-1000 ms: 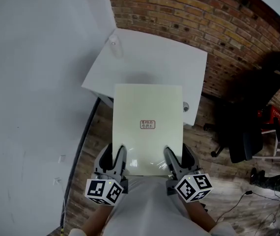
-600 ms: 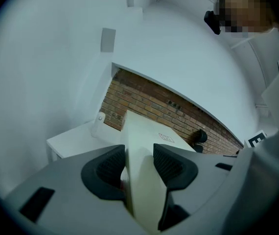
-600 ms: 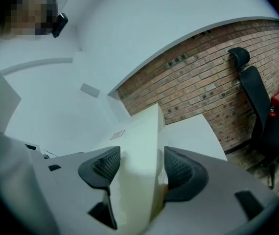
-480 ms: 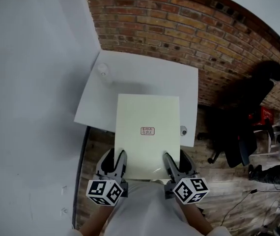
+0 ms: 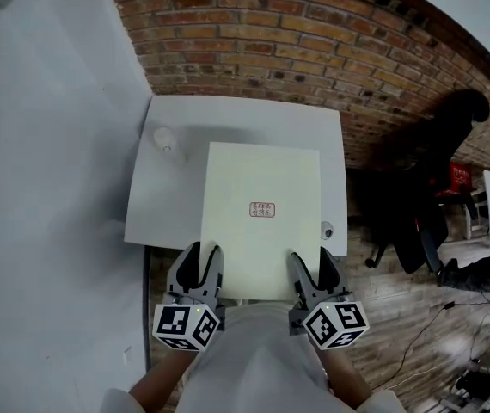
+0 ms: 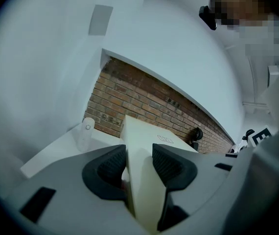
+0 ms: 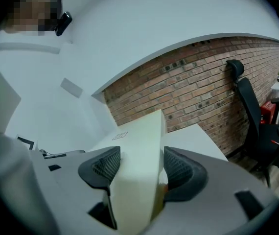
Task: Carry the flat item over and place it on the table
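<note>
A: Where's the pale cream flat rectangular slab (image 5: 262, 231) vs the grippers?

B: Its near edge sits in both. L gripper (image 5: 200, 261) has it by the near-left corner and R gripper (image 5: 312, 263) by the near-right. The rest sticks out fwd over the white rectangular table (image 5: 245, 114), w/ the near end overhanging the table's front edge.

A: Jaws?

B: L gripper view: the slab's thick edge fills the gap, ribbed black pads (image 6: 111, 166) on each face. Jaws wide, closing on it. R gripper view: same, jaws wide apart, pads (image 7: 181, 173) against both faces, gripping.

A: Is the far end resting on the top?

B: Can't tell.

A: Anything near or in the way?

B: Small white cylindrical object (image 5: 164, 138) stands on the table, left of the slab's far-left corner, apart from it. Small round pale object (image 5: 326, 230) at the table's right edge, just beside the slab's right side. Red brick wall (image 5: 314, 41) runs behind the table. Black office chair (image 5: 438, 188) to the right on the wood-plank floor (image 5: 400, 291).

A: Markings?

B: Small red-bordered label (image 5: 262, 210) approx. mid-slab, print too small to read.
</note>
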Available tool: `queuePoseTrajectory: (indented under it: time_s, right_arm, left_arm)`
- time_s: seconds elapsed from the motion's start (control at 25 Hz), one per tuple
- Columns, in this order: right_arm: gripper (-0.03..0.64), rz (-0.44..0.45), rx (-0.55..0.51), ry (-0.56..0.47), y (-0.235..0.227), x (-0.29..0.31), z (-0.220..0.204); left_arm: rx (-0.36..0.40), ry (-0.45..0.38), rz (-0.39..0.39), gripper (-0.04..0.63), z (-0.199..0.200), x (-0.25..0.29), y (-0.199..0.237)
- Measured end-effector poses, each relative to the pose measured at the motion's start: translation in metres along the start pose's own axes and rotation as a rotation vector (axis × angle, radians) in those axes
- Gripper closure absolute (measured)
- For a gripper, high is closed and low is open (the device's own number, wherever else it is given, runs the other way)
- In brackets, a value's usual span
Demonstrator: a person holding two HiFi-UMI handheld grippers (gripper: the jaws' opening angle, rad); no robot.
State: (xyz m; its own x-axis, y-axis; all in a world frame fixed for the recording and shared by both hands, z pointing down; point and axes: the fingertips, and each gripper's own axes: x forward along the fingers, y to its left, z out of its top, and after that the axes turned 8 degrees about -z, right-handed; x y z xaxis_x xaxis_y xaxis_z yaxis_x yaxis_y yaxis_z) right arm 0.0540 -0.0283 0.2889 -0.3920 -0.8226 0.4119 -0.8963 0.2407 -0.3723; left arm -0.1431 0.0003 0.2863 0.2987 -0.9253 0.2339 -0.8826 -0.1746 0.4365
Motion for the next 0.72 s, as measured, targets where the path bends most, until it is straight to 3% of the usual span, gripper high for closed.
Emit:
queuePoseTrajectory:
  time_s: [0.72]
  right_arm:
    - [0.327,-0.041,0.035,0.042,-0.052,0.081,0.001]
  left_arm:
    - [-0.009,0.072,0.007,0.416,-0.02,0.095,0.024]
